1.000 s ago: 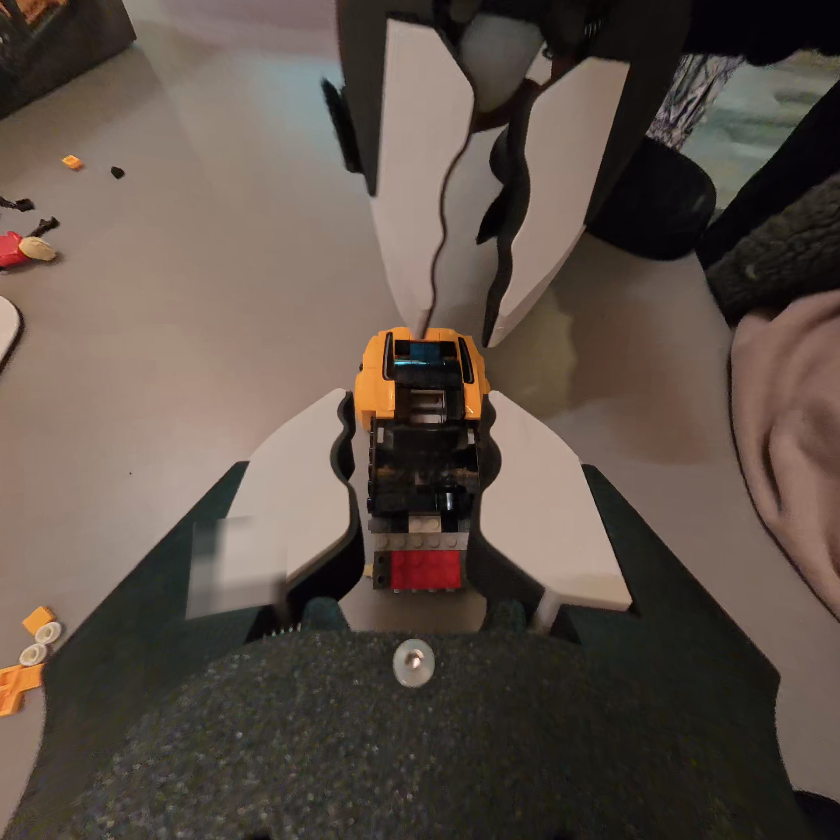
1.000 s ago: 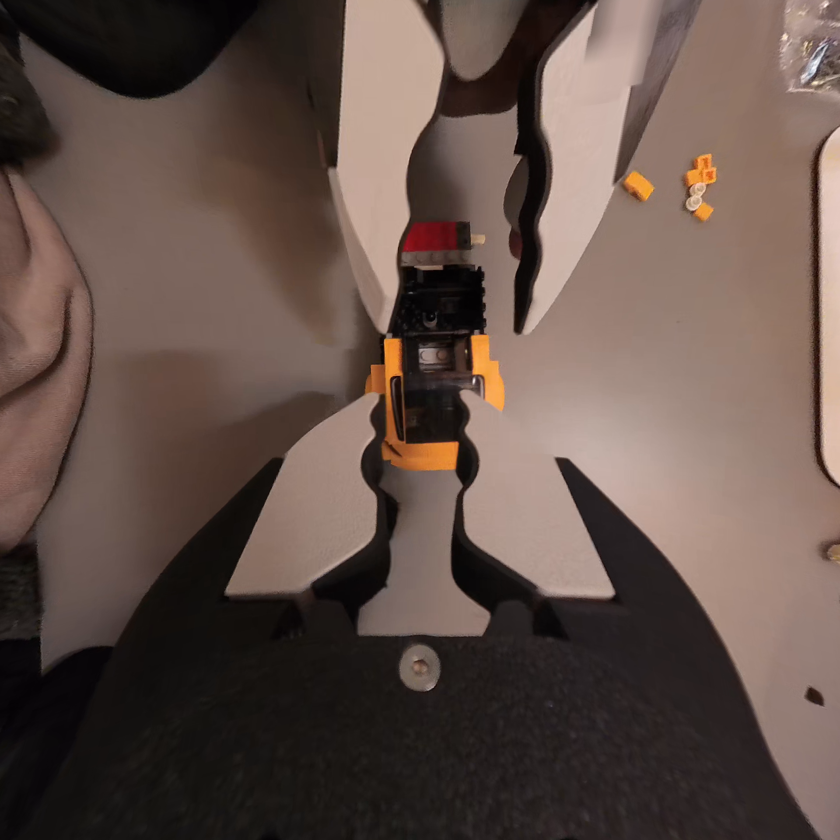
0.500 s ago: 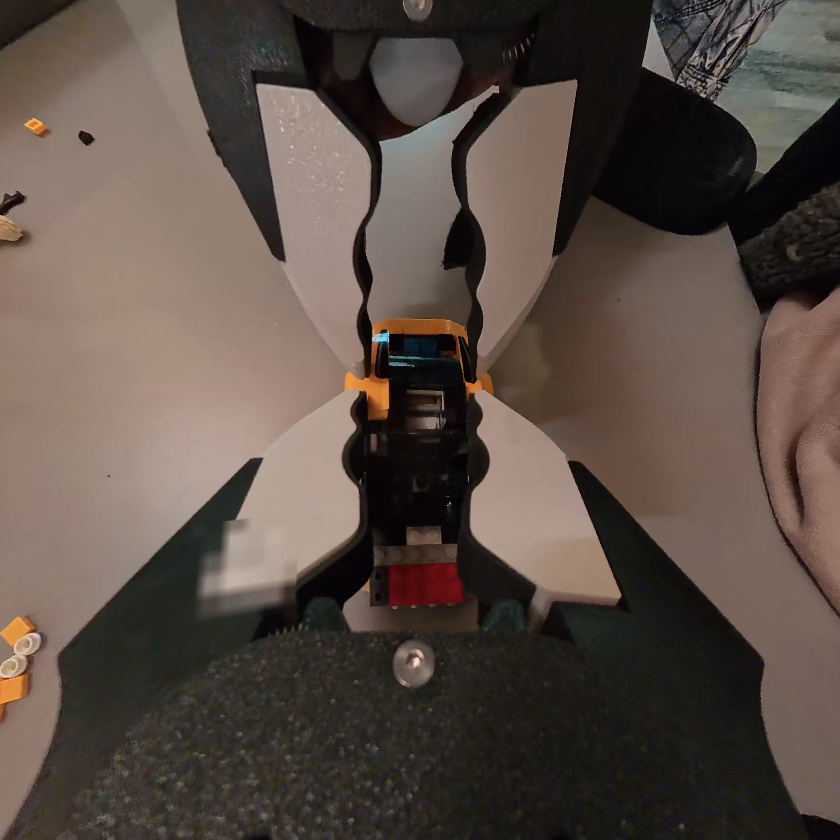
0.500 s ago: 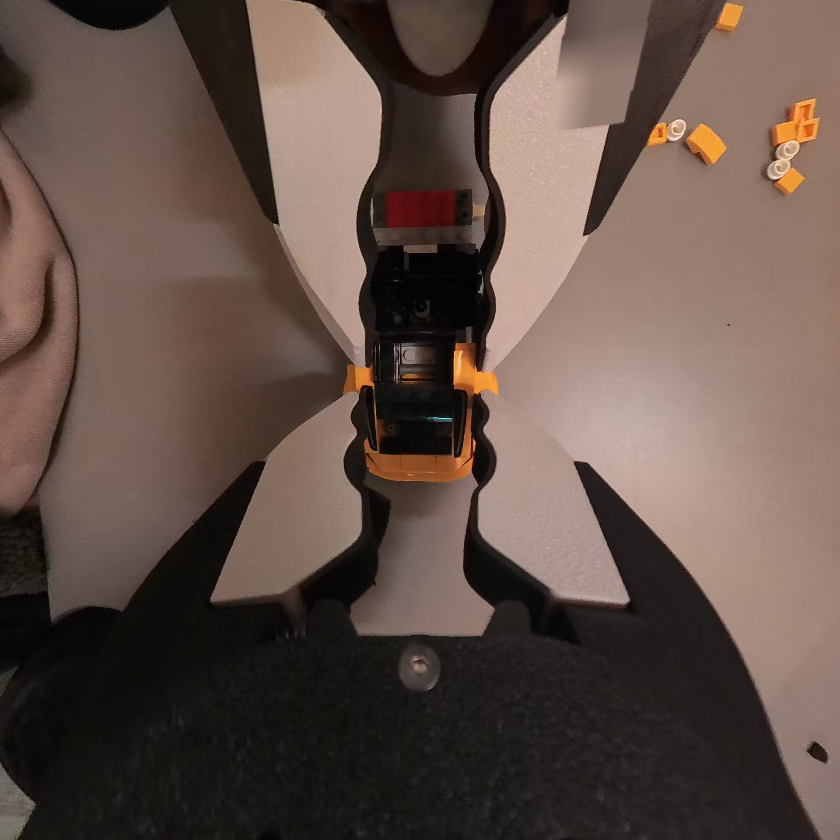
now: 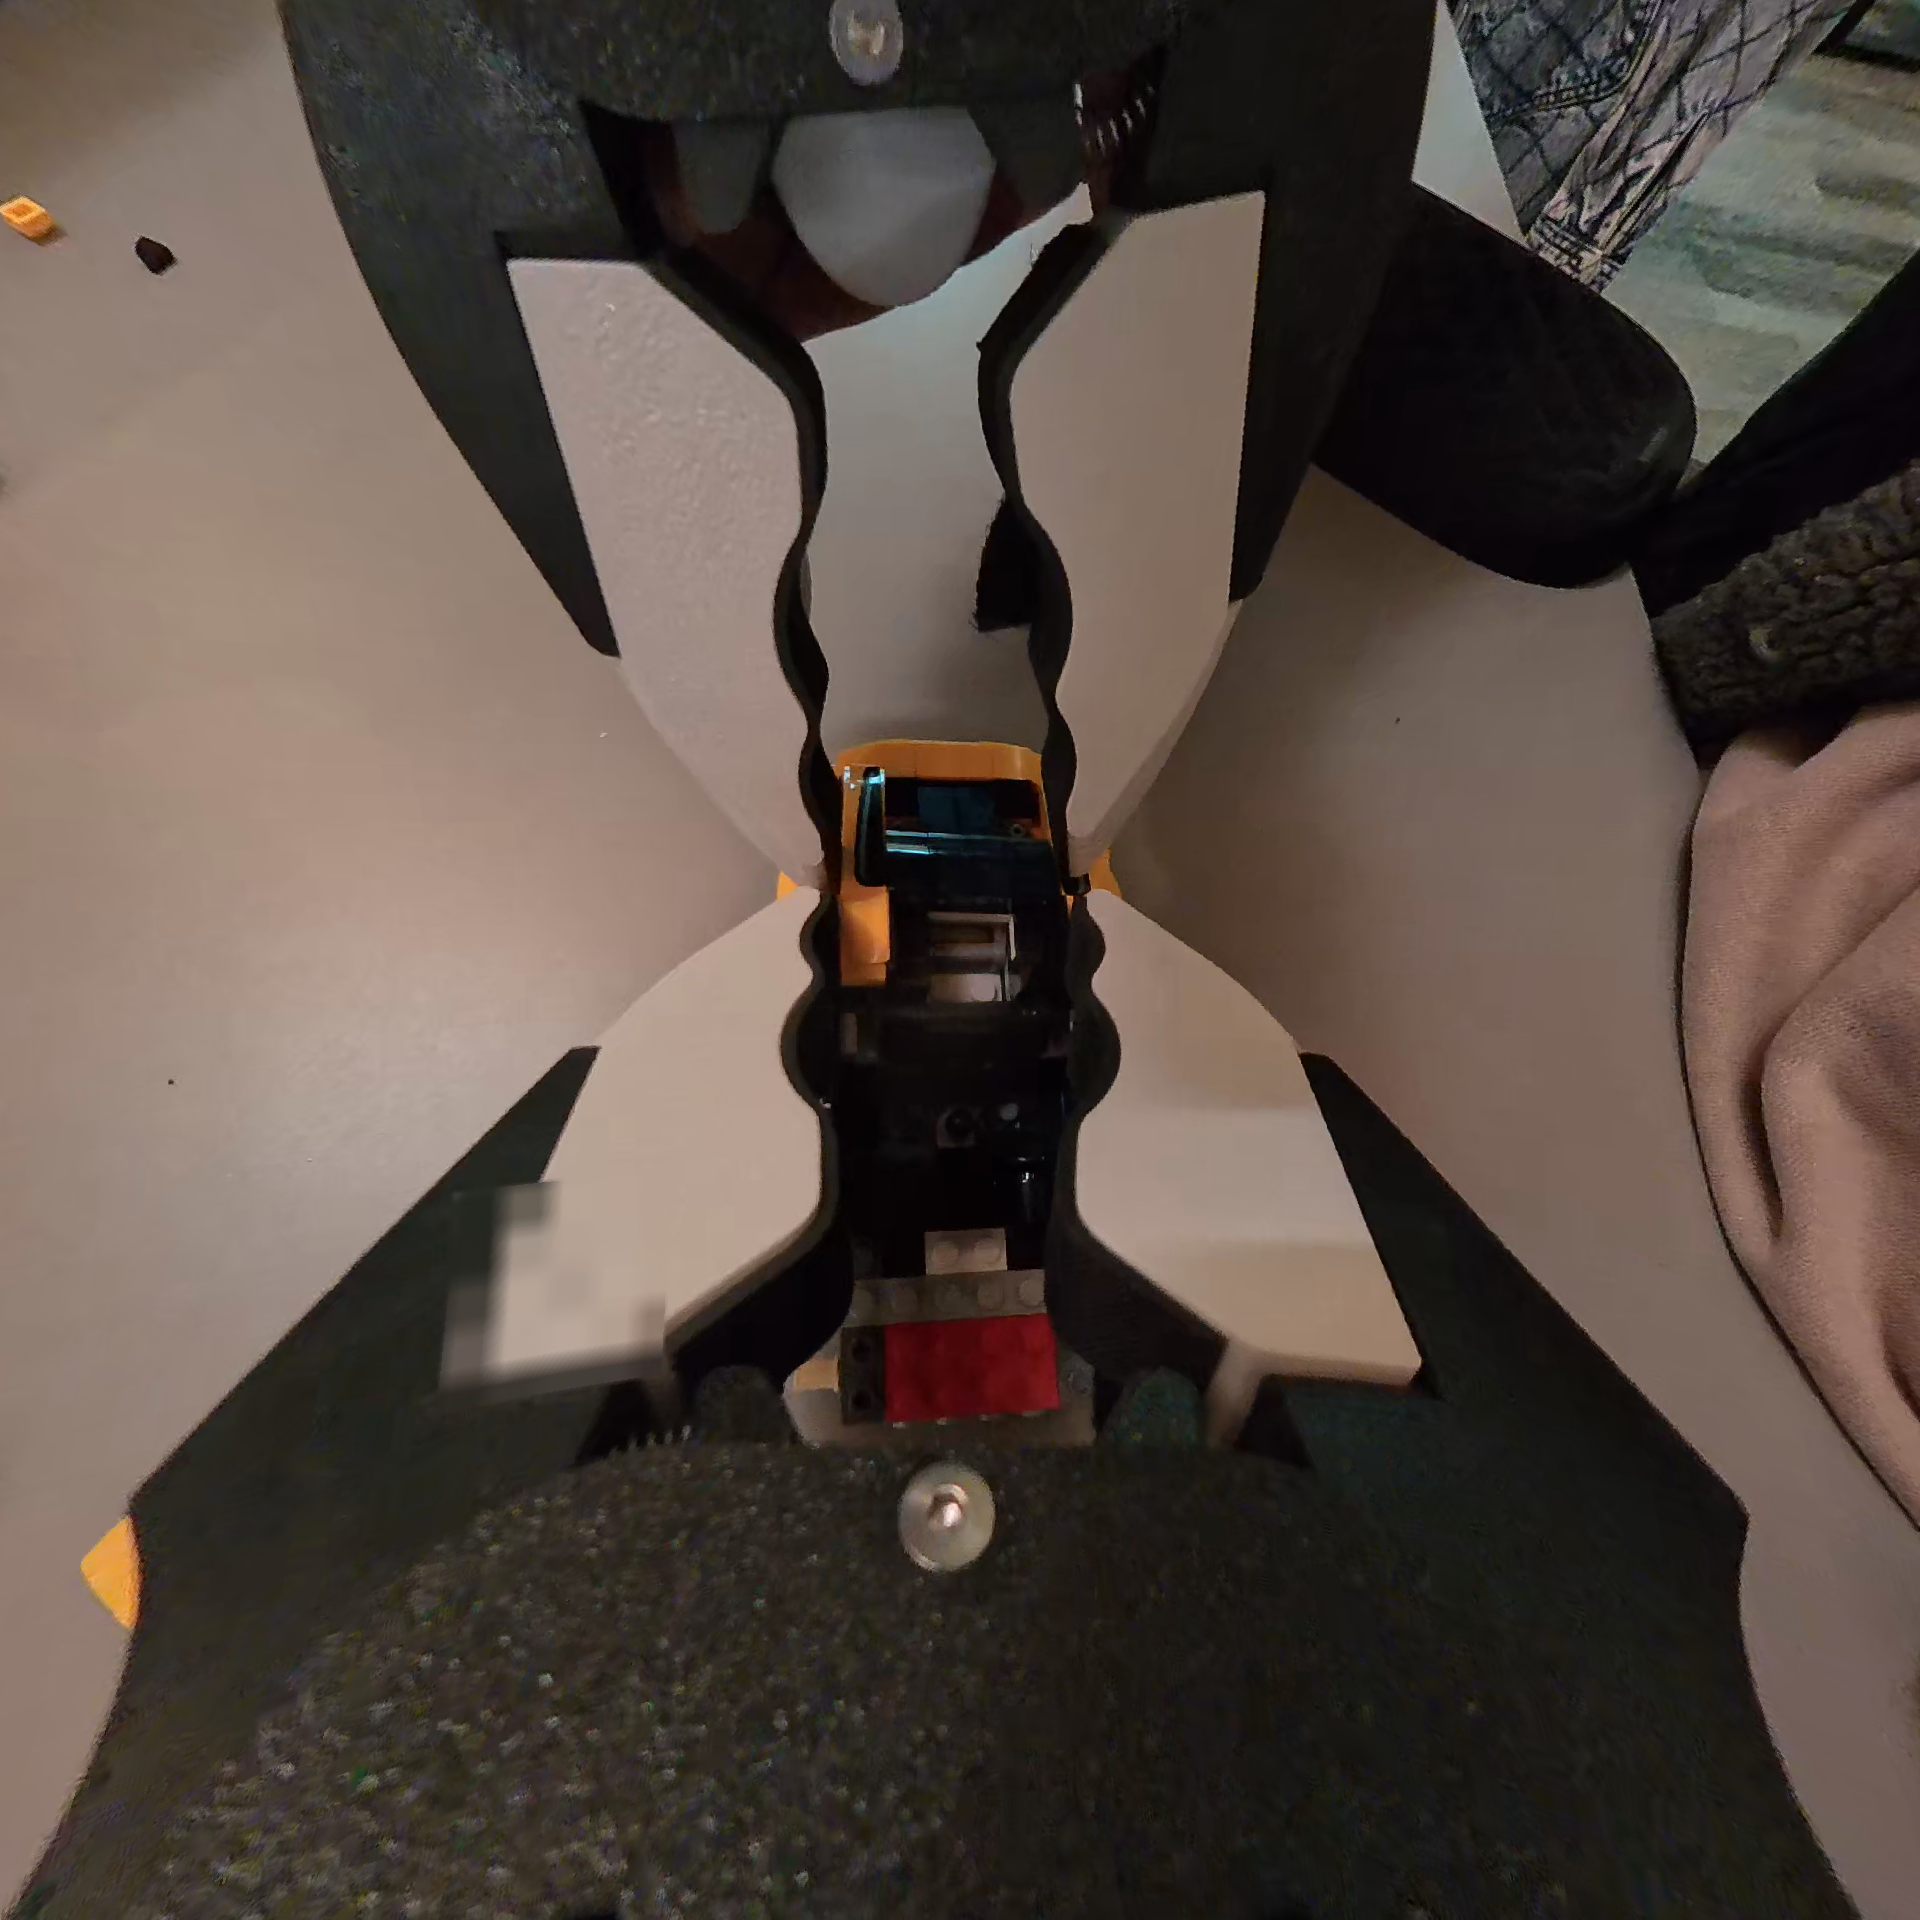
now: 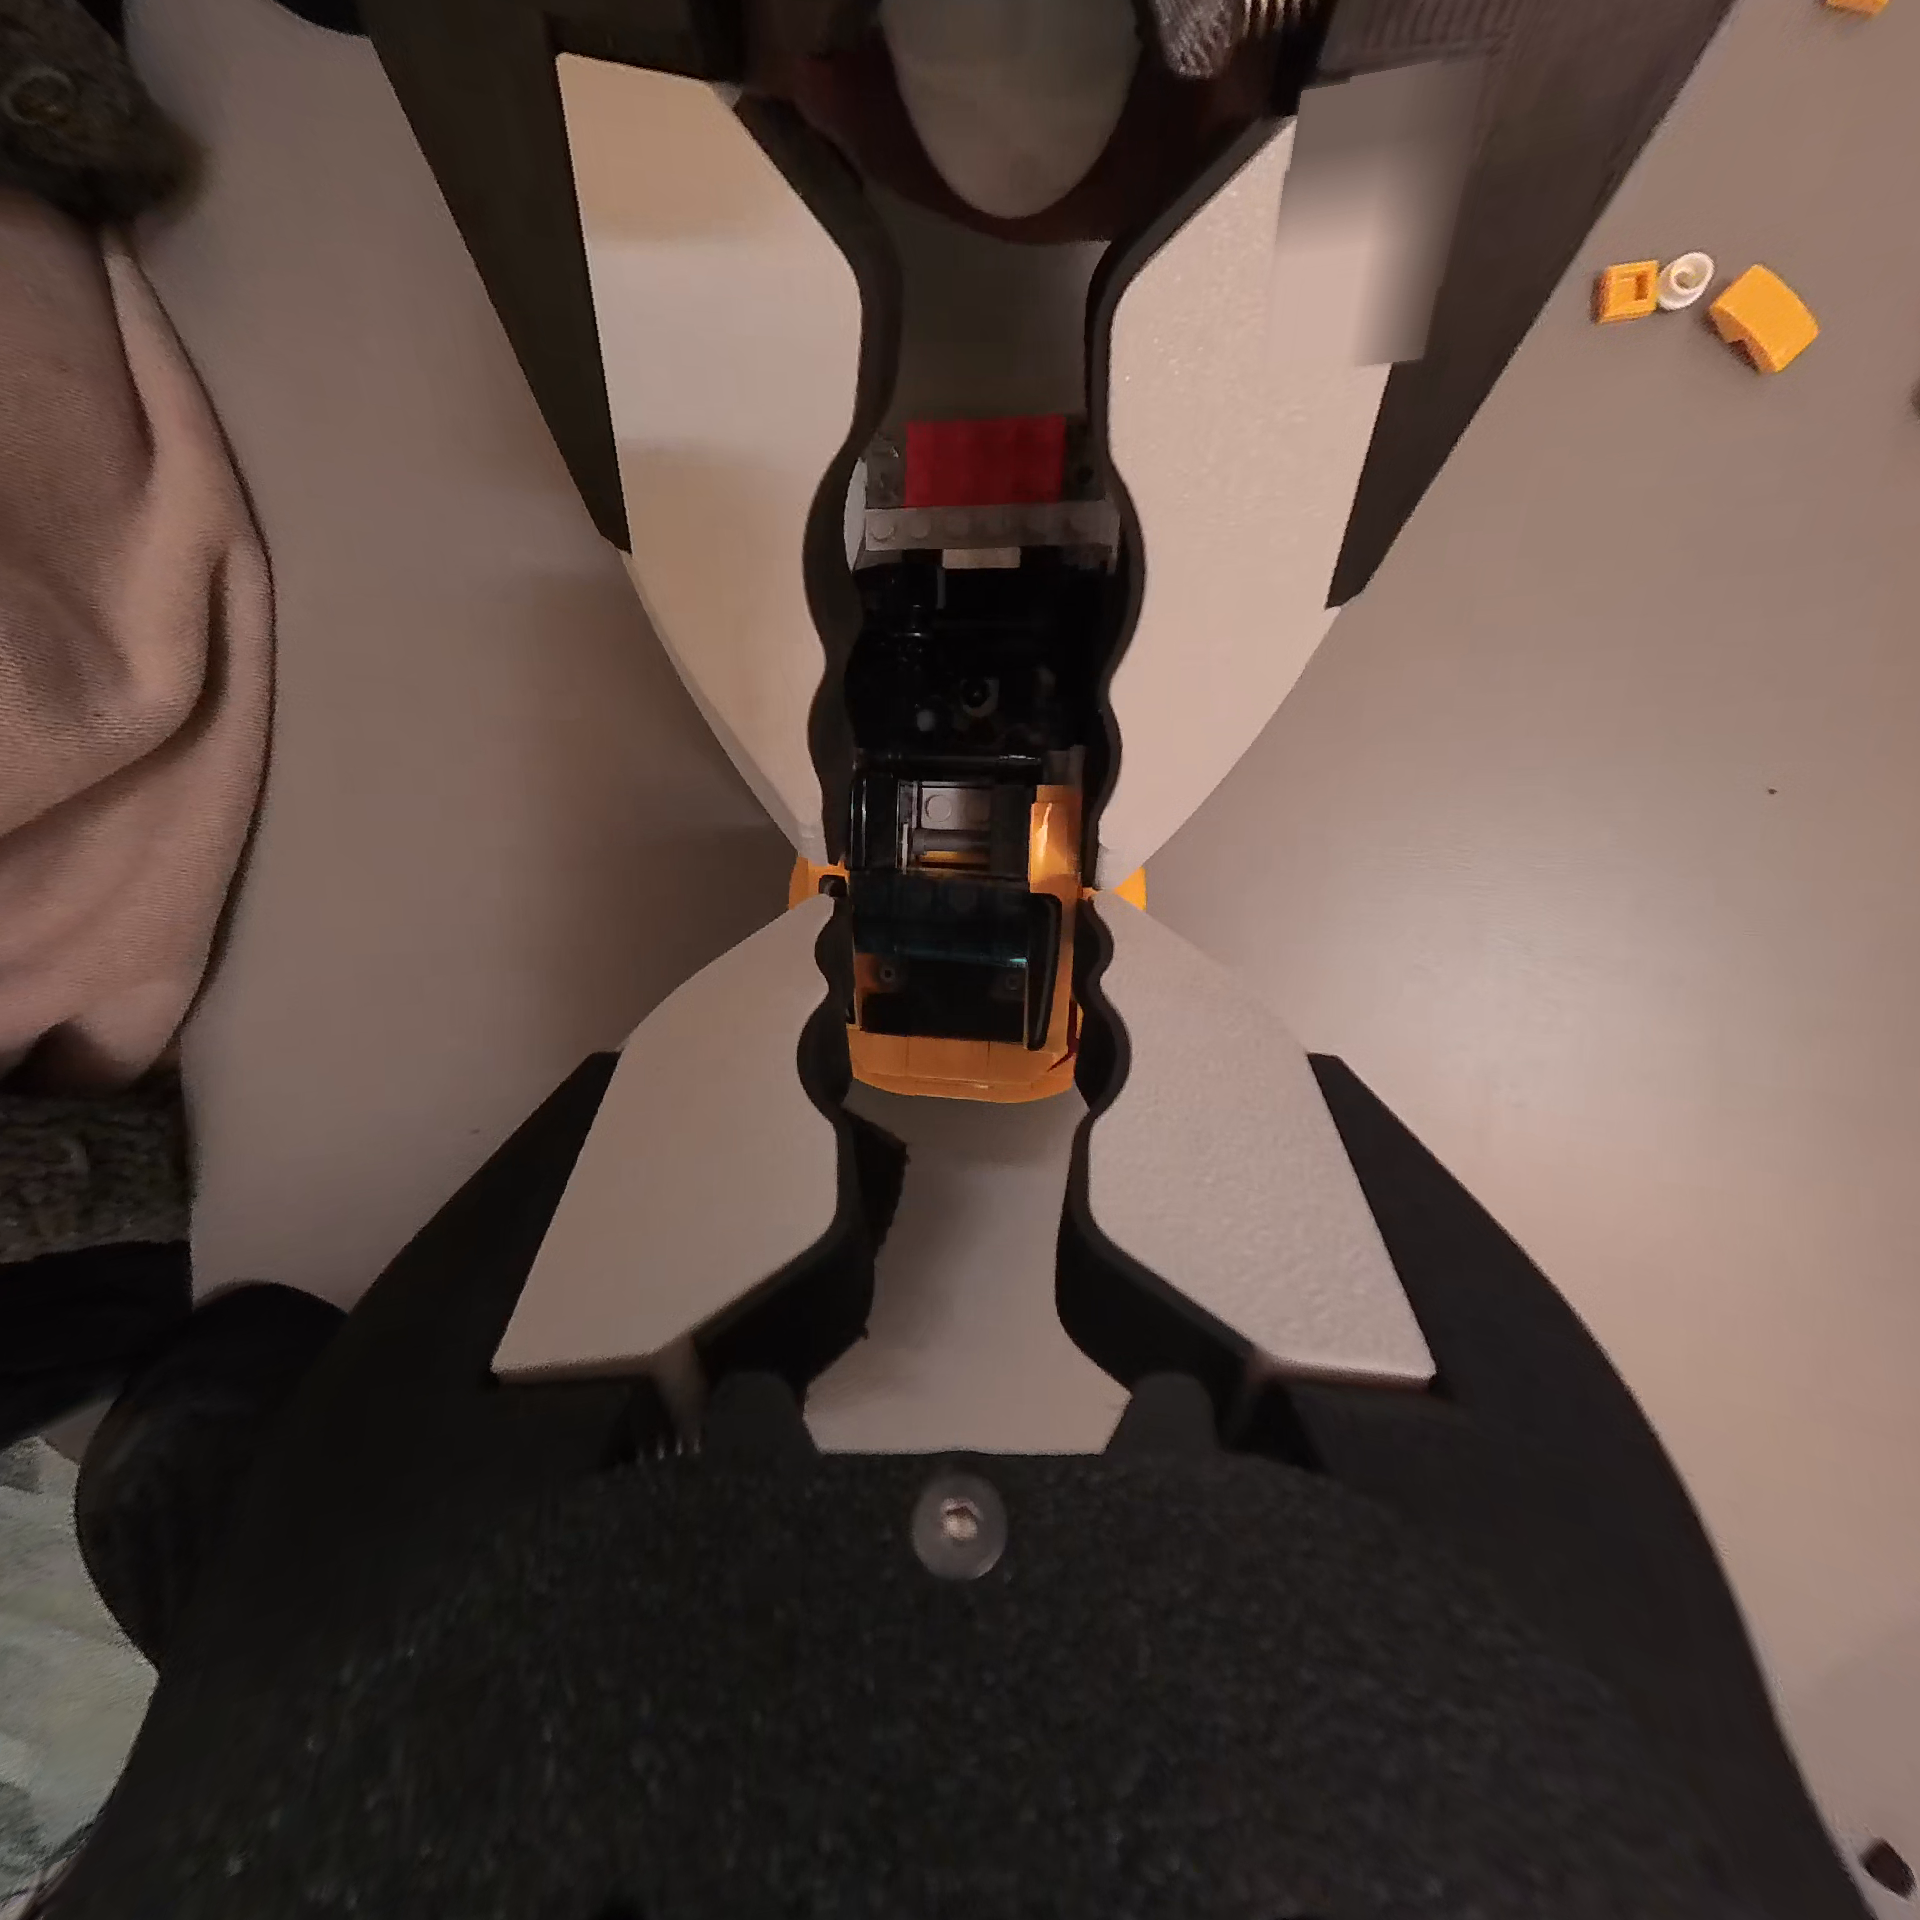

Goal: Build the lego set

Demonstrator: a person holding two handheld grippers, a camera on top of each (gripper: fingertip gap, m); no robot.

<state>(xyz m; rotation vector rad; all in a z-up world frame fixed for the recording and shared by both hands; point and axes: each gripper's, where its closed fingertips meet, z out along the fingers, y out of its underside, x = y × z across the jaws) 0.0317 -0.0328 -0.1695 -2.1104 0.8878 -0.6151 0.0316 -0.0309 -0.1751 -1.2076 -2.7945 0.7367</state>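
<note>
A lego car [image 5: 951, 1091] with an orange front, black middle and red rear lies on the grey table [image 5: 312, 727]. My left gripper [image 5: 940, 914] is shut on the car's black middle, with the red rear deep between its fingers. The right gripper [image 5: 951, 862] comes in from the top of this view, tip to tip with the left one. In the right wrist view my right gripper [image 6: 961, 914] is shut around the car's [image 6: 966, 727] orange front. The left gripper [image 6: 961, 847] reaches in from the top there. The car's underside is hidden.
Loose orange pieces [image 6: 1761, 317] and a white round stud [image 6: 1685, 281] lie at the upper right of the right wrist view. A small orange piece [image 5: 26, 213] and a black bit [image 5: 154, 252] lie far left. A pink cloth [image 5: 1818, 1039] and a black object [image 5: 1507, 416] border the right side. My left and right fingertips are right by each other.
The right gripper has moved in over the car's orange front and now clasps it. The two grippers have come tip to tip. The left gripper keeps its hold on the car.
</note>
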